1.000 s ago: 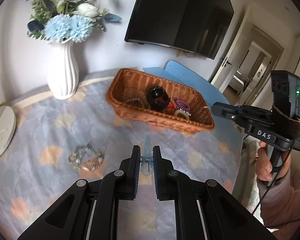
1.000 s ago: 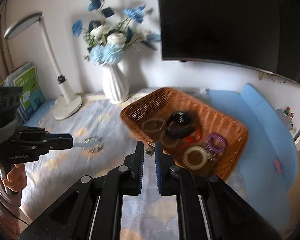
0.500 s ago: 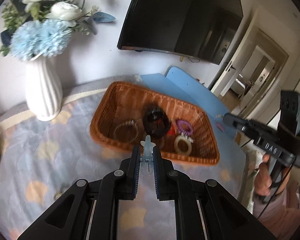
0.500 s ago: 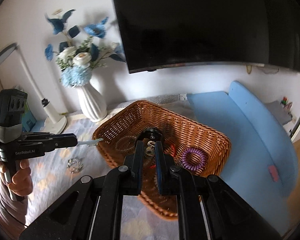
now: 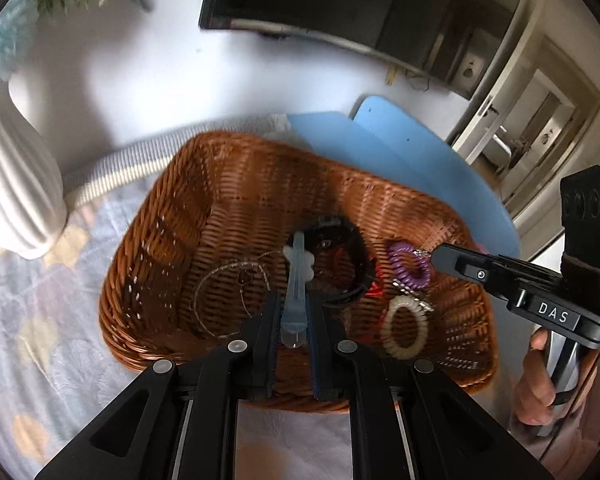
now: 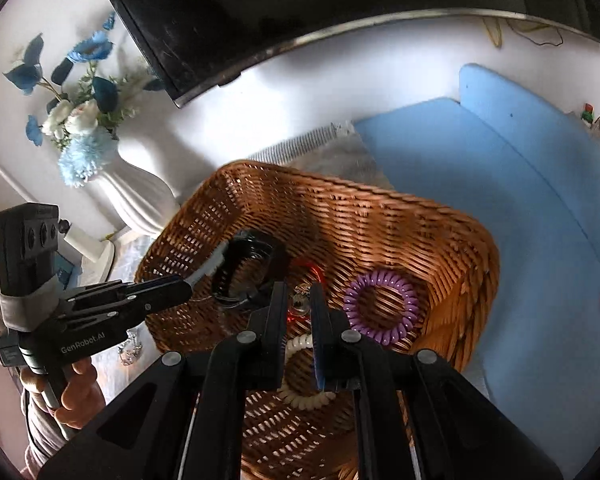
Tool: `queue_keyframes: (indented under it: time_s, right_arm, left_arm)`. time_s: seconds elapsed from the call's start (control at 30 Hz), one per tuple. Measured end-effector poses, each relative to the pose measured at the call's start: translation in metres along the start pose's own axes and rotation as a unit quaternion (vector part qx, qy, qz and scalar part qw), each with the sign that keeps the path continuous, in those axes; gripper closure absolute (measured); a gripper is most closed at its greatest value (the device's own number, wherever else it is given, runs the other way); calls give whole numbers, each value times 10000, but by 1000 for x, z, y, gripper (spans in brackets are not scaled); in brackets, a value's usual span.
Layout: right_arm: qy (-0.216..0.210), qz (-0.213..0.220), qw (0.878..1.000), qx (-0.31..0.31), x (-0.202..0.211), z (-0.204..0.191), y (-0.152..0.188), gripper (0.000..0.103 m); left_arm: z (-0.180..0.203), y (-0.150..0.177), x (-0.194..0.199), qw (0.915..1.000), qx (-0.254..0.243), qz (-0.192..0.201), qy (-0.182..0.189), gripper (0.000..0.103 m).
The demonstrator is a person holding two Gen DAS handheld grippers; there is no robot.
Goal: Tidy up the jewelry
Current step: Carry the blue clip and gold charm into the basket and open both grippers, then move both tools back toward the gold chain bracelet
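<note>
Left view only: doorway.
Right view only: flowers.
Basket: black band, purple coil, cream coil.
Left tool: pinching pale blue clip over basket.
Right tool: pinching small metal trinket over basket.

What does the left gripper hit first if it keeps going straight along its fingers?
Probably the black bracelet in the wicker basket. The left gripper holds a pale blue hair clip whose tip already overlaps the bracelet's rim; depth is unclear, so contact is uncertain.
</note>
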State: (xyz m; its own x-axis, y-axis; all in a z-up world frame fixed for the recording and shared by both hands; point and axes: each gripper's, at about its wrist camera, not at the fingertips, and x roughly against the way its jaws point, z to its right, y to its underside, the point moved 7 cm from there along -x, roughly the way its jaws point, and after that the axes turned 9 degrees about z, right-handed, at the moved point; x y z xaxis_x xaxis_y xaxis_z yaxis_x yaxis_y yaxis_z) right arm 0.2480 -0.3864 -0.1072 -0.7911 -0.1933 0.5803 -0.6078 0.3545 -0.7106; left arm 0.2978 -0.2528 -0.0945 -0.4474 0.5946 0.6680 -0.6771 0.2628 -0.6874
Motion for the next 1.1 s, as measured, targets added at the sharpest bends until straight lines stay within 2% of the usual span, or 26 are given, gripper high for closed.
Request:
queue_keyframes:
  time_s: [0.2,0.27,0.33,0.5,0.63,0.77,0.87,1.1]
  right_arm:
    - [-79,69,9999,-49,0,-1,0,87]
    - [-72,103,9999,-50,4,-2,-1,82]
    - [-38,140,9999,-19,10,-3,-1,76]
    - [-133,213,9997,67,25,-18,3,73]
    - [-248,257,9990,278,36,-43,11,72]
    - [-469,262,9978,400,40,-72,22,70]
    - [-637,207,9963,541,40,-97,33,70]
    - [-788,-110,9922,963,26,-150,64,70]
  left_arm:
    - [-5,0,3,10000,68,19,-31,88]
    - [-6,-1,8,9998,164,64,88,74]
    - [-8,-4,19,9994,257,185,144,67]
    - [-19,-3,57,9979,386,450,242,66]
    - [-37,5,99,9968,347,724,29,66]
    - [-65,19,148,9926,620,1049,-7,66]
    - [-90,32,176,9889,797,1243,-180,66]
    - [-128,72,200,9855,1096,1255,-316,66]
